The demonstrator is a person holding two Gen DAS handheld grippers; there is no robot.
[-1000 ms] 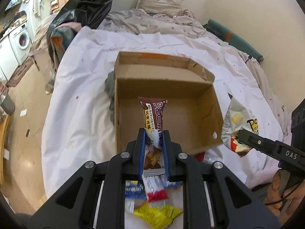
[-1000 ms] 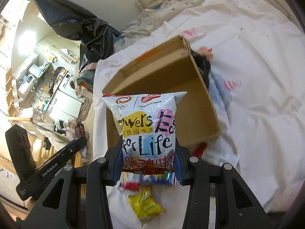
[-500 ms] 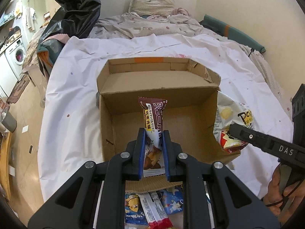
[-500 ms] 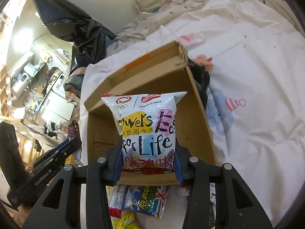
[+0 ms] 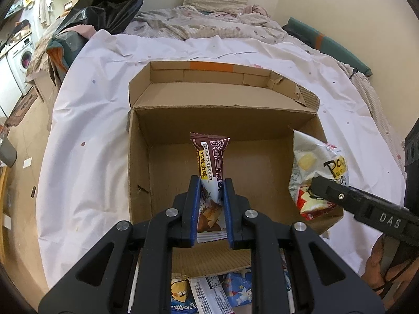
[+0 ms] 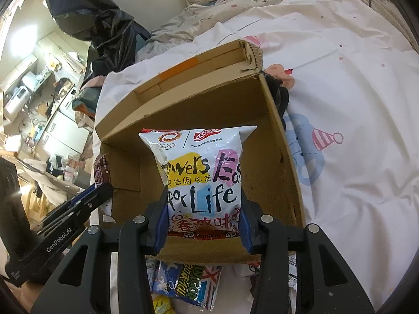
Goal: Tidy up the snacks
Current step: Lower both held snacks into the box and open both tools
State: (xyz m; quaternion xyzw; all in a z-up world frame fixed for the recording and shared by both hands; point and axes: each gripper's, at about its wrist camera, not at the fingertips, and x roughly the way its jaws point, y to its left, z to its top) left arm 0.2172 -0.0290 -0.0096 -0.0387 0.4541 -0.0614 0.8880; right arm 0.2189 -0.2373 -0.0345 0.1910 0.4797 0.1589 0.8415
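Cardboard fills both views now: the box (image 5: 222, 141) sits larger and nearer than a second ago, as both grippers have come down over it. The left gripper (image 5: 210, 183) is clamped on a brown bar (image 5: 209, 157) above the box floor; the right gripper (image 6: 204, 196) pinches a white chip bag (image 6: 201, 172) at the box's right side. Loose snacks (image 6: 183, 285) lie before the near wall on the white sheet (image 5: 86, 141). A black bag (image 5: 110, 2) looms behind.

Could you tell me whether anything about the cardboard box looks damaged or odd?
Yes: the cardboard box is worn. Its far right flap is torn and ragged, showing corrugation, and the left wall has a small tear. Orange tape remains on the back flap.
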